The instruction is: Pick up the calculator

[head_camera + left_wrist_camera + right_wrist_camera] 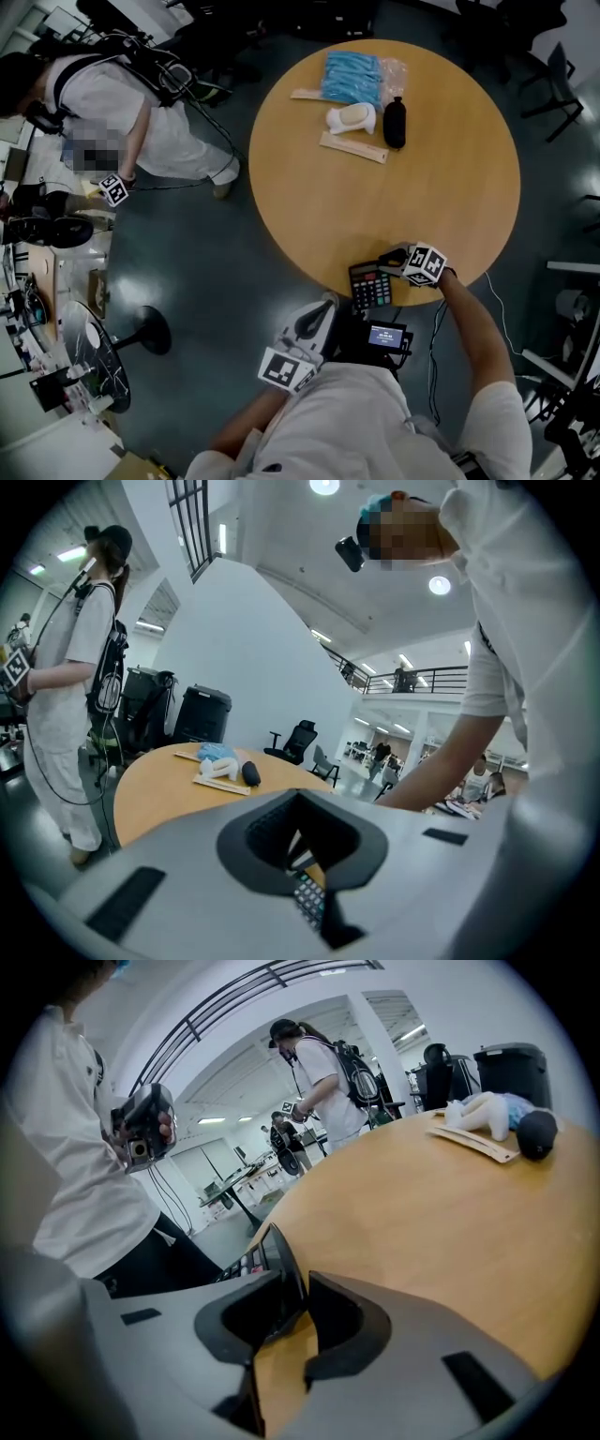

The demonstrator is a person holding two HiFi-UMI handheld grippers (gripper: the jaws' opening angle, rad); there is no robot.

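Note:
A black calculator (pixel 369 286) with grey and red keys rests at the near edge of the round wooden table (pixel 441 187). My right gripper (pixel 392 262) reaches it from the right. In the right gripper view its jaws are closed on the calculator's (pixel 270 1252) raised edge, and the calculator stands tilted off the tabletop. My left gripper (pixel 323 307) hangs below and to the left of the table edge, off the table, jaws together and empty. Calculator keys (pixel 307 898) show through the gap under my left gripper's (pixel 302 810) jaws.
At the table's far side lie a blue packet (pixel 352 77), a white object (pixel 352 118), a black pouch (pixel 395 123) and two beige strips (pixel 353 147). Another person (pixel 141 103) stands at the upper left. A round stool base (pixel 150 330) is on the floor.

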